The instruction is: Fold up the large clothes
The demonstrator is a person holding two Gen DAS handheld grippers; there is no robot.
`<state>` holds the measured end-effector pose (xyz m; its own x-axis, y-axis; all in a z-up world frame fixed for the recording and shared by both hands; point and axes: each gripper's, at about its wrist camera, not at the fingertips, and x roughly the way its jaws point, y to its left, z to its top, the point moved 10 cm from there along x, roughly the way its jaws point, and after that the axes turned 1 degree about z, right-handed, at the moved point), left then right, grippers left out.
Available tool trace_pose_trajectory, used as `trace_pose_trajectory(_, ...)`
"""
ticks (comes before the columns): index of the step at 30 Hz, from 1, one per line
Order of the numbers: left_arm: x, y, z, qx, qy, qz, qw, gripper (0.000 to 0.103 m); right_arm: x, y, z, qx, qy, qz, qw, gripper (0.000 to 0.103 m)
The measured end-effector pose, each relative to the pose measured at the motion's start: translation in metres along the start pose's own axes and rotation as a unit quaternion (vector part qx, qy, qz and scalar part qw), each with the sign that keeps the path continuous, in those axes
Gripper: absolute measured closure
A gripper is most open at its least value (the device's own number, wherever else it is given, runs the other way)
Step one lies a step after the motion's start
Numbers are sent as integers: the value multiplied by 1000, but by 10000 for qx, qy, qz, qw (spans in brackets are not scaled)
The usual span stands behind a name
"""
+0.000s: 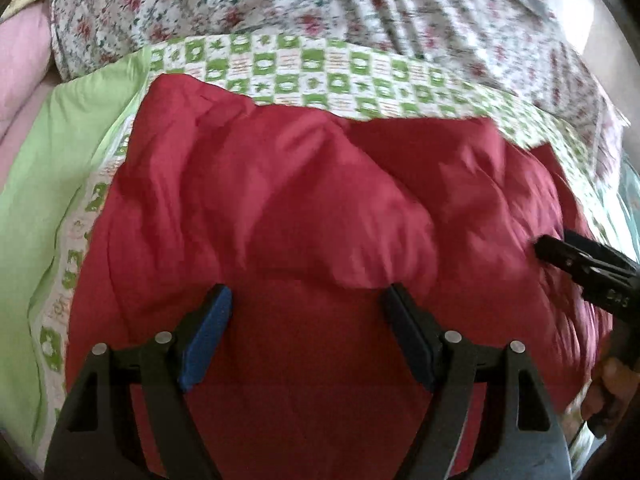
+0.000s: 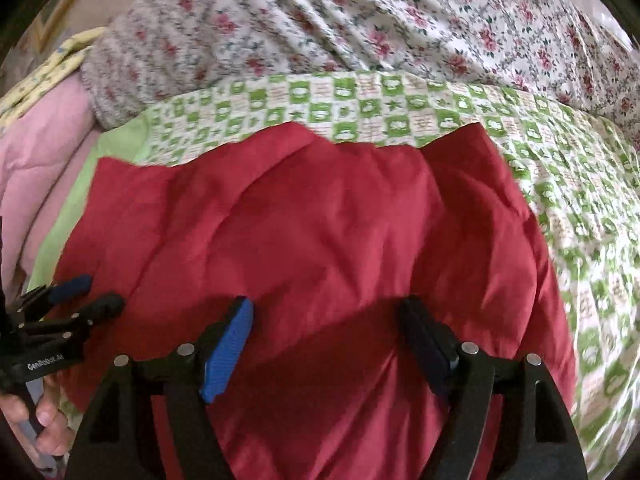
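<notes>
Both grippers' fingers (image 1: 224, 300) open above red garment (image 1: 280, 200).

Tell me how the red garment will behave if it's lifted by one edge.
The red garment is probably floppy: it lies in soft wrinkles and follows the bedding beneath. Lifted by one edge, it would likely drape and sag instead of holding shape. It looks thin, so probably light. The slight sheen hints it may slide over the green checked sheet.

The red garment (image 1: 280, 208) runs off the bottom edge behind both grippers; its right side is motion-blurred, and the floral quilt (image 1: 280, 4) beyond is smeared.
</notes>
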<state>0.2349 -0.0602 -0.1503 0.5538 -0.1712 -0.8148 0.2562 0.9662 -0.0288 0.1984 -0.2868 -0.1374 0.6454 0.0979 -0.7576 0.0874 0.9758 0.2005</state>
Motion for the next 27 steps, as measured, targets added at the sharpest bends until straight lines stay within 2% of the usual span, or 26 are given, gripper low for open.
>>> trace_pose_trajectory(3, 15, 11, 12, -203, 153, 56, 9997, 24, 15, -18, 13, 188, 74, -177, 9996, 25)
trace_pose_trajectory(7, 40, 32, 24, -709, 415, 47, 9966, 24, 31, -38, 20, 522, 128, -112, 9985, 25)
trace_pose_trajectory(13, 64, 56, 53, -1030, 423, 313, 9933, 22, 43, -51, 23, 769, 164, -67, 9969, 25)
trace_pose_trajectory(17, 78, 68, 61, -1312, 490, 91, 9901, 23, 46, -60, 23, 948, 103, -7, 9954, 25)
trace_pose_trajectory(20, 68, 69, 59, -1356, 433, -84, 9898, 23, 48, -65, 23, 1101, 87, 37, 9939, 26)
trace_pose_trajectory(24, 40, 60, 47, -1171, 276, -264, 9924, 23, 51, -69, 23, 1175, 65, 43, 9930, 26)
trace_pose_trajectory(27, 7, 46, 22, -993, 108, -483, 9938, 23, 52, -71, 23, 1207, 46, 16, 9927, 26)
